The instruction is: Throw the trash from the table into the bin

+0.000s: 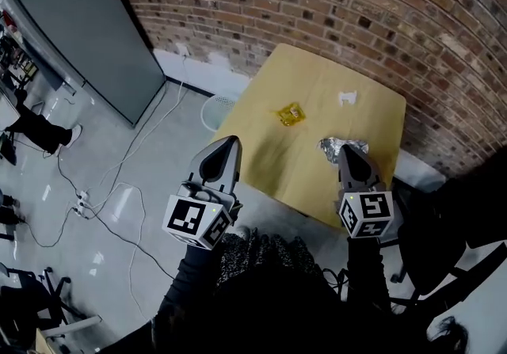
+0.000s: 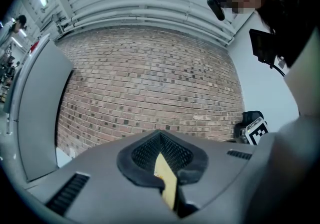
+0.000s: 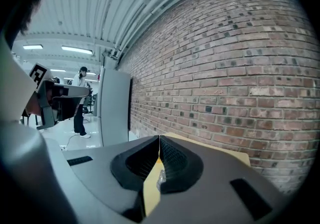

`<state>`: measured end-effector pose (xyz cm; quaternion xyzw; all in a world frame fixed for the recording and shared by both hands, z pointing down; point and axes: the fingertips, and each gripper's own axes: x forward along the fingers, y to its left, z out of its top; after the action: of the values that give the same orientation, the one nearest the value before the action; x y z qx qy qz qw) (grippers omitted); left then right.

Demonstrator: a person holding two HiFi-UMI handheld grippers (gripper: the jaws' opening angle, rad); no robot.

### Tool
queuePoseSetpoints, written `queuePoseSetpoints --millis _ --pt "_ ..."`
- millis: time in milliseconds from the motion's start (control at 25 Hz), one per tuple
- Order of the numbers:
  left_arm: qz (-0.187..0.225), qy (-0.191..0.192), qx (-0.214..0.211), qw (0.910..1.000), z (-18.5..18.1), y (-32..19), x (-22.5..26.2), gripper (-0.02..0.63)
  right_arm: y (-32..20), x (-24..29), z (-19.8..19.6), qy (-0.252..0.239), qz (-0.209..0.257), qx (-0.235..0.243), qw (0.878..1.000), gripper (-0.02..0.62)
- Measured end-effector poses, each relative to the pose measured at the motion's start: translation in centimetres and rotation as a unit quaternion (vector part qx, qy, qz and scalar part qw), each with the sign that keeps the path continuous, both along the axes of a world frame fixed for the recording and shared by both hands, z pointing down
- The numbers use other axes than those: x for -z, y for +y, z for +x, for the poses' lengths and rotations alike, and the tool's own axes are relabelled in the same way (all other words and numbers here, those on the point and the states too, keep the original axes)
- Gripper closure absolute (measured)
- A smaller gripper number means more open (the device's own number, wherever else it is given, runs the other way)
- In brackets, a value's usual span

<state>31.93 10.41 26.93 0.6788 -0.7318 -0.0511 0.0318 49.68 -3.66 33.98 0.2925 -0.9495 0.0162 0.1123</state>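
Observation:
A wooden table (image 1: 317,67) stands against the brick wall. On it lie a yellow wrapper (image 1: 291,114), a small white scrap (image 1: 347,97) and a crumpled foil ball (image 1: 330,145). My right gripper (image 1: 347,150) hovers right over the foil ball's near side, jaws shut and empty; a sliver of foil (image 3: 159,180) shows under its tips (image 3: 159,138) in the right gripper view. My left gripper (image 1: 230,142) is held at the table's near left edge, shut with nothing in it (image 2: 160,133). A white wire bin (image 1: 215,109) sits on the floor left of the table.
A grey partition panel (image 1: 87,36) leans near the wall at left. Cables and a power strip (image 1: 83,203) run over the floor. A black chair (image 1: 444,249) is at the right. A person (image 1: 32,129) stands far left.

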Motion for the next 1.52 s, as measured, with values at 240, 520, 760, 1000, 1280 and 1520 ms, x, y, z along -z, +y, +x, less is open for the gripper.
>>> queuePoseSetpoints --millis 240,520,760,1000,1280,1520 --pt "0.004 -0.002 -0.020 0.9998 -0.6 -1.4 0.8 0.600 0.2 -0.2 -0.4 0.019 -0.002 0.010 1.000 0.581" --pt "-0.005 -0.021 -0.045 0.9987 -0.5 -2.3 0.8 0.600 -0.1 -2.8 -1.1 0.052 -0.031 0.033 0.998 0.455" --pt "-0.008 -0.015 -0.043 0.9989 -1.4 -2.3 0.7 0.600 -0.3 -7.5 -2.0 0.132 -0.045 0.060 0.988 0.368" --pt "-0.015 -0.022 -0.037 0.9990 -1.7 -2.2 0.8 0.600 -1.0 -11.7 -2.0 0.262 0.021 0.079 0.961 0.371" --pt "-0.017 -0.027 -0.029 0.9991 -2.4 -1.9 0.9 0.600 -1.3 -14.2 -3.0 0.309 0.032 0.098 0.945 0.371" --pt "-0.017 -0.024 -0.019 0.9994 -2.8 -1.7 0.6 0.600 -2.2 -15.4 -2.6 0.316 0.014 0.080 0.945 0.483"
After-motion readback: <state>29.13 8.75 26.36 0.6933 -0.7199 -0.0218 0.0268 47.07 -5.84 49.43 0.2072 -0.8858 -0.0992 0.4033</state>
